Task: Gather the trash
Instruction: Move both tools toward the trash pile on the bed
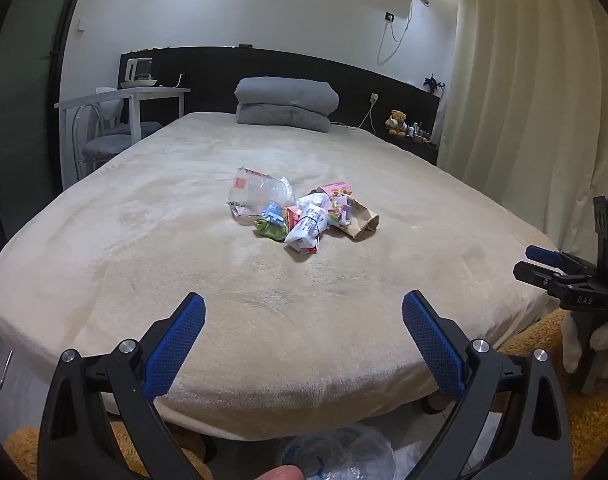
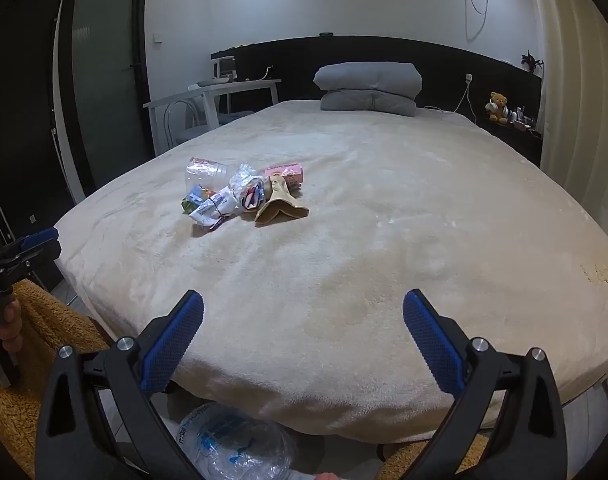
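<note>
Left wrist view: trash pile (image 1: 300,212) sits mid-bed, well ahead of the left tool (image 1: 304,312) and roughly centred between its fingers. Pile is crumpled wrappers, a clear plastic bag (image 1: 260,192), a tan paper piece (image 1: 363,222) on its right edge, all touching or overlapping. Left tool is spread wide, nothing between the blue pads (image 1: 176,348), hovering over the near edge of the bed (image 1: 144,240). Right tool (image 1: 543,264) shows at the right margin, off the bed's side; from the right wrist view it is also spread wide and empty (image 2: 304,312), with the pile ahead and to its left (image 2: 240,196). Below both tools, under the bed's edge: a clear plastic bag with blue print (image 2: 232,444). Farther ahead: folded grey blanket (image 1: 286,104) at the headboard, teddy bear (image 1: 397,122) far right, white desk (image 1: 144,94) far left.
</note>
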The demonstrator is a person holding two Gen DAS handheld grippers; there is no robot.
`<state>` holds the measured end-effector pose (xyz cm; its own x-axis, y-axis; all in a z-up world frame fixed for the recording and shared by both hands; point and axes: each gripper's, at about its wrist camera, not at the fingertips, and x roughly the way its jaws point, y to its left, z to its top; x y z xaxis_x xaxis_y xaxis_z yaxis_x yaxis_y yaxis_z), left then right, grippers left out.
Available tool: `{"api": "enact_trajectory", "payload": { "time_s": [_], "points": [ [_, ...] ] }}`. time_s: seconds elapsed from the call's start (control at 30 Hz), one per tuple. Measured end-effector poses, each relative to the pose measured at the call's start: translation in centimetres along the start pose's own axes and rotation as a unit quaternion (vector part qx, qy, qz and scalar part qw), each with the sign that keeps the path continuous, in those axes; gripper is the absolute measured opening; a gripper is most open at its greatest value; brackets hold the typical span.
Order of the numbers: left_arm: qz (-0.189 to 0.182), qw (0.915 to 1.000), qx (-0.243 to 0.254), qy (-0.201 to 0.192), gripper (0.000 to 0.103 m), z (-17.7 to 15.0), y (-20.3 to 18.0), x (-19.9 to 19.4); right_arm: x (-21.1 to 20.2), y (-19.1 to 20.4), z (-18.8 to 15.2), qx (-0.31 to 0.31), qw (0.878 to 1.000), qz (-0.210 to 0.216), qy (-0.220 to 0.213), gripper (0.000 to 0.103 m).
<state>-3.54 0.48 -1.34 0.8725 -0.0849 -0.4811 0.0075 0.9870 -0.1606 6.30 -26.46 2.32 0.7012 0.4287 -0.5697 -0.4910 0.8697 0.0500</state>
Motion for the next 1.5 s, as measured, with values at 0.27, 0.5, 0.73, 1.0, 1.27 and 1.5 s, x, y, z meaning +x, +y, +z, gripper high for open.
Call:
{"api": "enact_trajectory", "payload": {
  "time_s": [0.27, 0.5, 0.73, 1.0, 1.27, 1.5],
  "points": [
    [-0.013, 0.9999, 0.007, -0.003, 0.097, 0.0, -1.1, 0.0, -0.4, 0.1, 0.2, -0.001, 1.0, 0.015, -0.005, 0.099],
    [-0.016, 0.9996, 0.023, -0.004, 0.097, 0.1, -2.0, 0.1, -0.4, 0.5, 0.1, -0.006, 1.0, 0.021, -0.01, 0.099],
    [-0.023, 0.9994, 0.025, 0.003, 0.097, 0.1, -2.3, 0.6, -0.5, 0.5, 0.1, -0.01, 1.0, 0.023, -0.007, 0.099],
    [-0.027, 0.9994, 0.021, 0.003, 0.097, 0.3, -2.4, 0.7, -0.8, 0.3, 0.2, -0.004, 0.999, 0.033, -0.019, 0.099],
    [-0.041, 0.9989, 0.022, 0.01, 0.097, 0.5, -2.6, 0.9, -0.7, 0.7, 0.2, -0.017, 0.999, 0.029, -0.029, 0.099],
    [-0.054, 0.9984, -0.017, 0.008, 0.097, 1.4, -1.5, 1.3, -0.4, 0.2, 0.9, 0.007, 0.999, 0.044, -0.027, 0.099]
  ]
}}
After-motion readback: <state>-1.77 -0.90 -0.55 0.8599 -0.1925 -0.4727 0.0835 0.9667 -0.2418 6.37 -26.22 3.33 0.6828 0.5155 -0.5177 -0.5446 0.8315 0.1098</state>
